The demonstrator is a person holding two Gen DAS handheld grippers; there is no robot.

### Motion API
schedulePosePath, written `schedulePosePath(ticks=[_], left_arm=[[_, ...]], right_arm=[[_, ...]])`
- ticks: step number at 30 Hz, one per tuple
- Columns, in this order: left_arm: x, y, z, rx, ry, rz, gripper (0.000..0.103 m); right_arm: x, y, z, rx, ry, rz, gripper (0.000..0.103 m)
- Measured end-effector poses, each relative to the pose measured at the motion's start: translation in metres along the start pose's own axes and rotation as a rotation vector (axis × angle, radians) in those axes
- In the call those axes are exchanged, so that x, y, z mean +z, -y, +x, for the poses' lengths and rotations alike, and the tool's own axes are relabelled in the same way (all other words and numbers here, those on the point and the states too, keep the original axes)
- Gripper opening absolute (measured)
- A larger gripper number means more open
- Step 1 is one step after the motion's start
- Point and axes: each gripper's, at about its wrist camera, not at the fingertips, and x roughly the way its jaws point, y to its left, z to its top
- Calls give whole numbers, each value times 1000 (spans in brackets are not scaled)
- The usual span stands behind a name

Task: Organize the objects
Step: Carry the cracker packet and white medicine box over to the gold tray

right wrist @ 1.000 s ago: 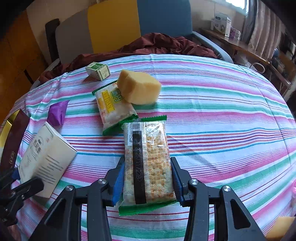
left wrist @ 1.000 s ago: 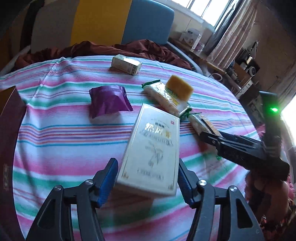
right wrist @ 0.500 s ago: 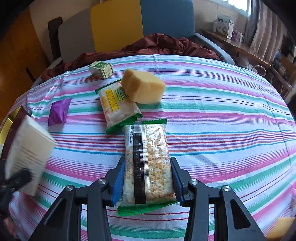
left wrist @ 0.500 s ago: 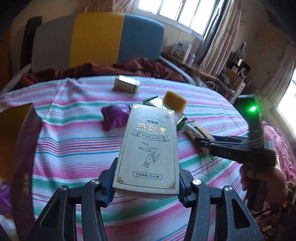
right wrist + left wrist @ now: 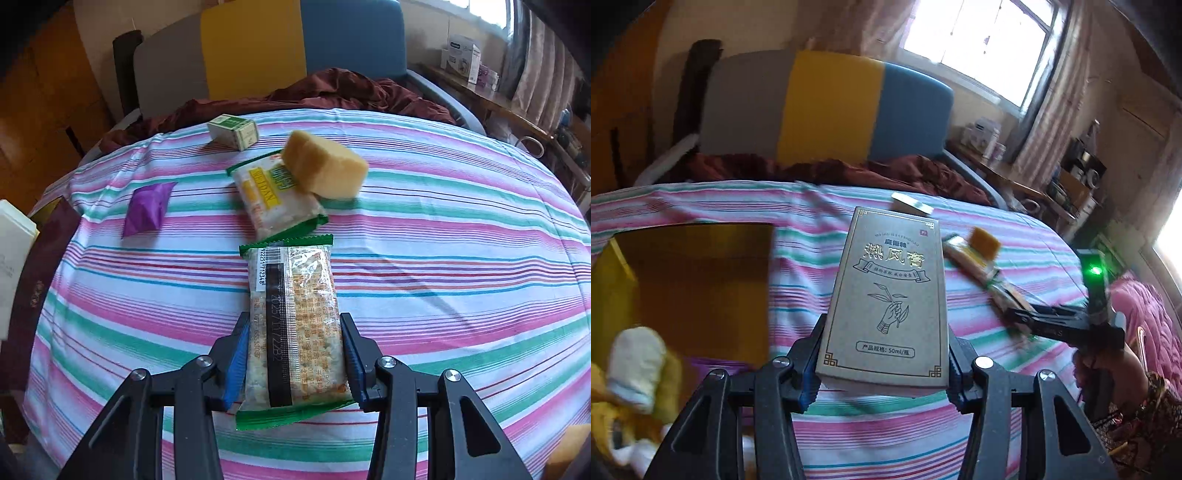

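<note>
My left gripper (image 5: 882, 369) is shut on a beige carton with gold lettering (image 5: 890, 299), held up off the striped tablecloth (image 5: 812, 251); its pale edge (image 5: 11, 251) shows at the left of the right wrist view. My right gripper (image 5: 293, 358) is shut on a clear cracker packet with green ends (image 5: 295, 332), low over the cloth (image 5: 443, 258). Beyond it lie a second green-edged packet (image 5: 273, 195), a yellow sponge block (image 5: 325, 166), a purple sachet (image 5: 147, 208) and a small green-and-white box (image 5: 232, 131).
An open box with a gold inside (image 5: 683, 280) sits at the left table edge, soft yellow and white things (image 5: 635, 365) in front of it. A dark red cloth (image 5: 332, 92) and a grey, yellow and blue chair back (image 5: 258, 44) stand behind the table.
My left gripper closed on the beige carton, lifted it off the cloth and swung it left toward the gold-lined box. The right gripper stayed put with the cracker packet.
</note>
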Motion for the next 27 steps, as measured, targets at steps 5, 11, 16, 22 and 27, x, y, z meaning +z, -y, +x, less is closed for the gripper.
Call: schedulePosePath(ticks=[5, 11, 16, 22, 27], left_arm=[[3, -40, -14, 47, 16, -60, 54], [5, -93, -30, 111, 26, -136, 54], [7, -140, -43, 165, 43, -211, 54], [4, -199, -49, 229, 24, -321, 54], [-8, -232, -46, 259, -33, -360, 54]], right_arm=[[-6, -7, -3, 15, 11, 15, 46], [-18, -11, -7, 93, 30, 99, 46], [-26, -19, -15, 121, 34, 124, 46], [-31, -38, -30, 180, 43, 153, 46], [-32, -68, -46, 266, 53, 167, 46]])
